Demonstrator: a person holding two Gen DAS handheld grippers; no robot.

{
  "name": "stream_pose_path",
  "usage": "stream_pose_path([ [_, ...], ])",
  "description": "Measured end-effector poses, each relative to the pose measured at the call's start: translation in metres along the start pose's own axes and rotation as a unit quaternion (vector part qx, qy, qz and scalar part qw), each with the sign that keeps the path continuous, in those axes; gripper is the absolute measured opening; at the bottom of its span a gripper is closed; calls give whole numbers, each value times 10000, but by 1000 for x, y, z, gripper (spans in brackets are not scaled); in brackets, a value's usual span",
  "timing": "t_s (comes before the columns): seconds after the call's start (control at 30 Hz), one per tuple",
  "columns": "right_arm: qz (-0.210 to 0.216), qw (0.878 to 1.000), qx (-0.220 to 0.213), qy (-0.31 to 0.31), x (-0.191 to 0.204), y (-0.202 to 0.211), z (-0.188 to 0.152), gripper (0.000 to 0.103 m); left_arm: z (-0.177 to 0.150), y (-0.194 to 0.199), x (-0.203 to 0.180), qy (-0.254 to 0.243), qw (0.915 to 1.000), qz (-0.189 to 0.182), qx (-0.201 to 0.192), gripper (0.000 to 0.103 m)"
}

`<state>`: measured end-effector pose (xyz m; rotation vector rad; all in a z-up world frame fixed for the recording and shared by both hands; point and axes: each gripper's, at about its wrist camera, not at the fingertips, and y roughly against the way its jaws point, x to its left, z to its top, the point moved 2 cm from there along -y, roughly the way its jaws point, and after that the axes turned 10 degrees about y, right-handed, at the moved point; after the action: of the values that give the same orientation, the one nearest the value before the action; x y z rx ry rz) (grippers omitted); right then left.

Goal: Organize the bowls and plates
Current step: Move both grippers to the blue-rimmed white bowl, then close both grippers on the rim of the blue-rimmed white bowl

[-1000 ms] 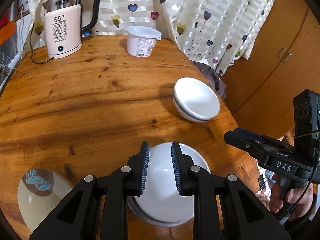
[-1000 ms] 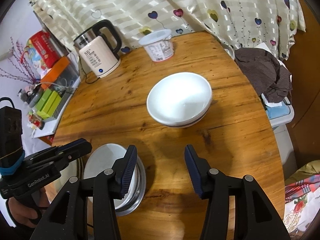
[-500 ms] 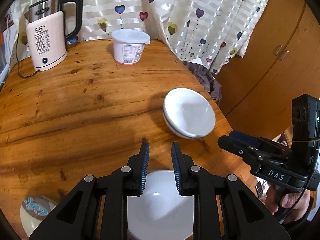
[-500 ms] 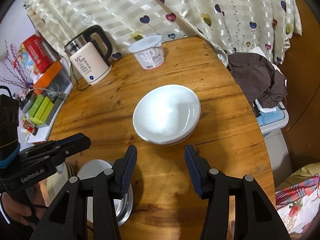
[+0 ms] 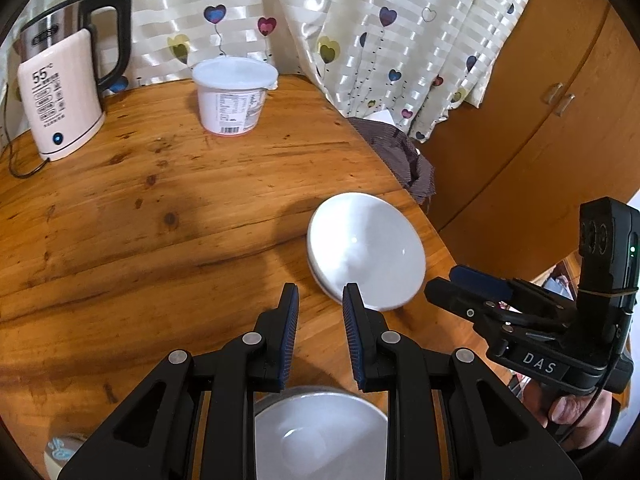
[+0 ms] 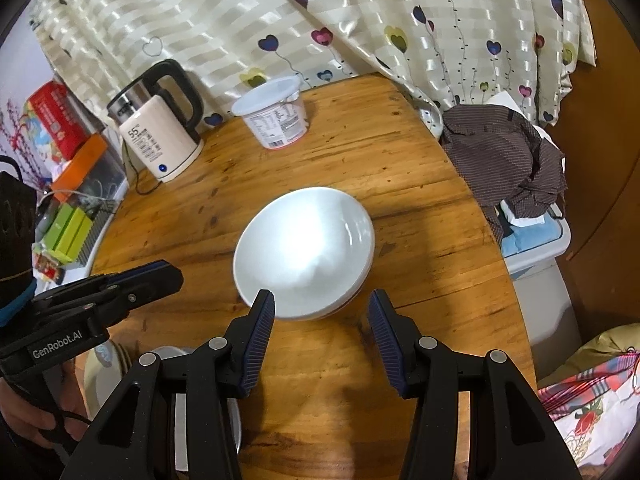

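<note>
Two stacked white bowls (image 5: 366,250) sit near the right edge of the round wooden table (image 5: 160,208); they also show in the right wrist view (image 6: 304,252). My left gripper (image 5: 318,300) is open a little and empty, just left of the stack. My right gripper (image 6: 322,308) is open wide and empty, its fingertips at the stack's near rim. A white bowl in a metal dish (image 5: 320,436) lies under the left gripper. A cream plate with a blue mark (image 5: 60,450) lies at the lower left.
A cream kettle (image 5: 60,92) and a white lidded tub (image 5: 234,96) stand at the back by the curtain. A brown cloth (image 6: 508,160) lies on a box off the table's right side. A wooden cabinet (image 5: 540,140) stands to the right.
Both grippers moved toward the stacked white bowls. The bowl in the metal dish slid lower in the left view. The right gripper now reaches the stack's near rim.
</note>
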<state>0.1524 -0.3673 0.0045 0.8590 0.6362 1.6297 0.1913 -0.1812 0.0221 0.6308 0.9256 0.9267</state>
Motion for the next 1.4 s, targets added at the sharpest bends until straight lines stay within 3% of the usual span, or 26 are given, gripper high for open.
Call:
stream_pose_path([
  [0.27, -41, 10000, 28, -37, -8, -11, 7, 49, 9, -20, 0, 24, 9998, -59, 163, 24],
  [0.7, -61, 9998, 143, -130, -20, -33, 12, 27, 18, -51, 3, 138, 9987, -170, 462, 24],
  [1.4, -82, 9996, 216, -162, -26, -45, 11, 20, 18, -63, 0, 63, 9983, -191, 543, 24],
])
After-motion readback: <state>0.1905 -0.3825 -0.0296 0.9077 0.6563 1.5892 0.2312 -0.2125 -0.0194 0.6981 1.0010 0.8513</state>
